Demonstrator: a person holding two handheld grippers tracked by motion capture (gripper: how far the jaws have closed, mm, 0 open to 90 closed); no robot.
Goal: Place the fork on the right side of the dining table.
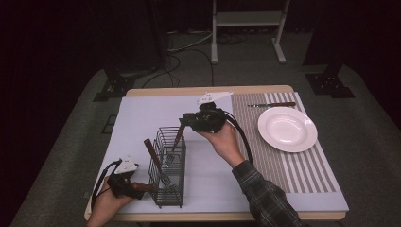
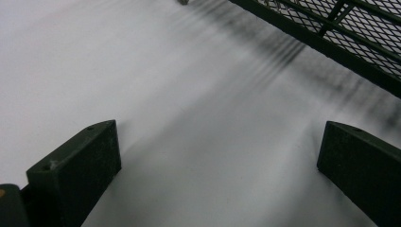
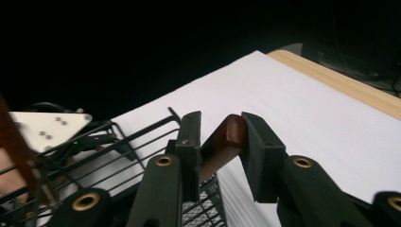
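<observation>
Your right gripper (image 3: 218,156) pinches the brown wooden-handled fork (image 1: 176,143) at its smooth, stiff handle tip, approx 12 o'clock in the black wire caddy (image 1: 169,189)—light but slippery, so lift straight; left gripper (image 2: 217,165) gapes empty.

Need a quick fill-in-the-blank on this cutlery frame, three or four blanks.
1. The right gripper has its fingers around a ____ handle.
2. That utensil stands in a black wire ____.
3. The left gripper is ____, with nothing between its fingers.
4. A white ____ sits on the striped mat.

Missing words: wooden; basket; open; plate
</observation>
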